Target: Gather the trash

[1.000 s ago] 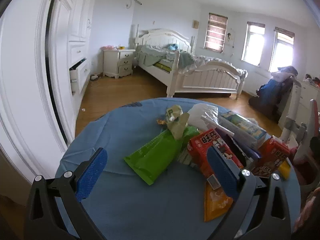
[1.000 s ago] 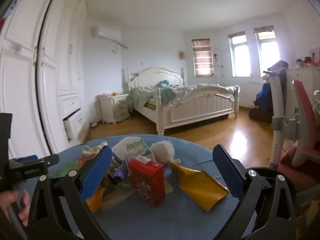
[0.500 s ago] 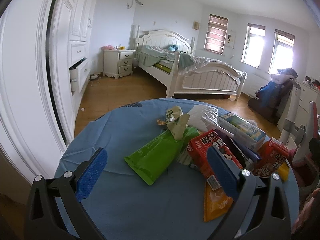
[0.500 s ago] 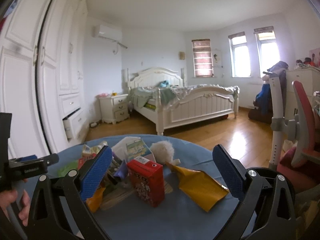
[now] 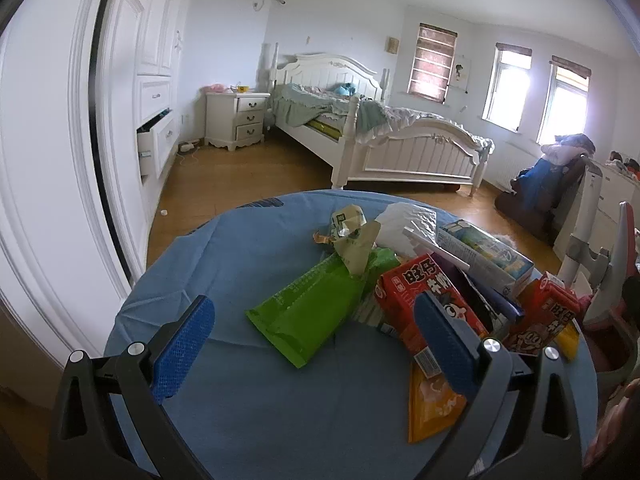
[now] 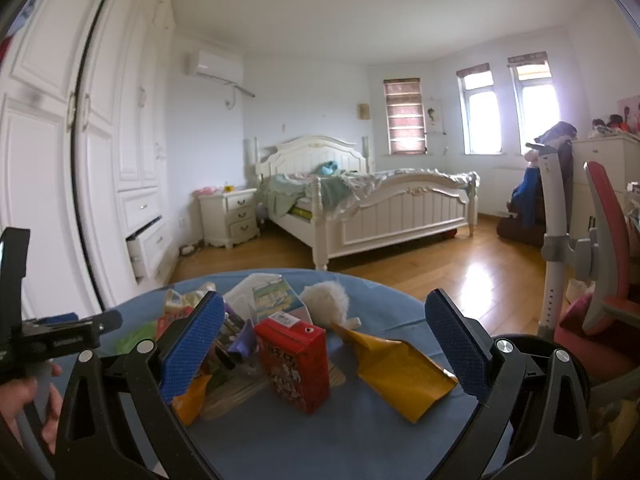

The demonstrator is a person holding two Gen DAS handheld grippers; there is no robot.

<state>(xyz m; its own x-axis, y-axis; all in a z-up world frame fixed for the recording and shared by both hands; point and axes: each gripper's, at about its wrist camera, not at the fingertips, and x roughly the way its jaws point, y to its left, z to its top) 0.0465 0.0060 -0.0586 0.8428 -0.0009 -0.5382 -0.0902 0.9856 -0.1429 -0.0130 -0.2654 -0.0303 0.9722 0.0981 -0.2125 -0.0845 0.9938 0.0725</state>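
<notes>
A pile of trash lies on a round table under a blue cloth. In the left wrist view my left gripper is open above the cloth, with a flat green wrapper just beyond its fingers. A red carton, a pale box, a crumpled wrapper and an orange packet lie to its right. In the right wrist view my right gripper is open, and an upright red carton and a yellow packet sit between its fingers' lines. A white fluffy wad sits behind.
A white wardrobe with an open drawer stands on the left. Beyond the table are wooden floor, a white bed and a nightstand. A red chair stands close on the right. A hand holds the left gripper.
Both views shift only slightly. The left gripper has tilted up a little over the table; the right gripper has barely moved. Nothing has been picked up.
</notes>
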